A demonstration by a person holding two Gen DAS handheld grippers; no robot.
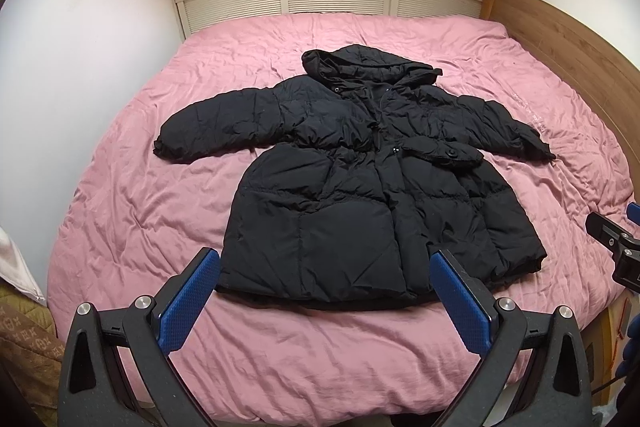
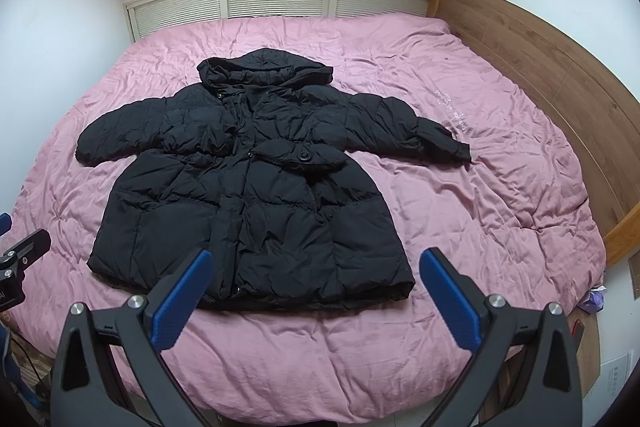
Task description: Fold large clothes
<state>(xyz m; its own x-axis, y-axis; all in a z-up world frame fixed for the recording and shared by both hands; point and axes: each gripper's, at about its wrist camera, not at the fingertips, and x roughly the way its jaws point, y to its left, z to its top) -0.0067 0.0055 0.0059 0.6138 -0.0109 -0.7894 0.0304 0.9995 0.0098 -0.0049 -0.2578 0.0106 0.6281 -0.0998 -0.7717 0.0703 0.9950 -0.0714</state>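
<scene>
From the left wrist view, the black quilted hooded puffer coat (image 1: 360, 179) lies flat, face up, mid-bed on the wrinkled pink duvet (image 1: 120, 187). Your left gripper (image 1: 325, 287) hovers at the hem, jaws wide, holding nothing.

From the right wrist view, your right gripper (image 2: 316, 285) is equally wide and empty. Expect soft, bulky, slippery fabric (probably light): pinch a cuff (image 2: 460, 151) or hem corner.
</scene>
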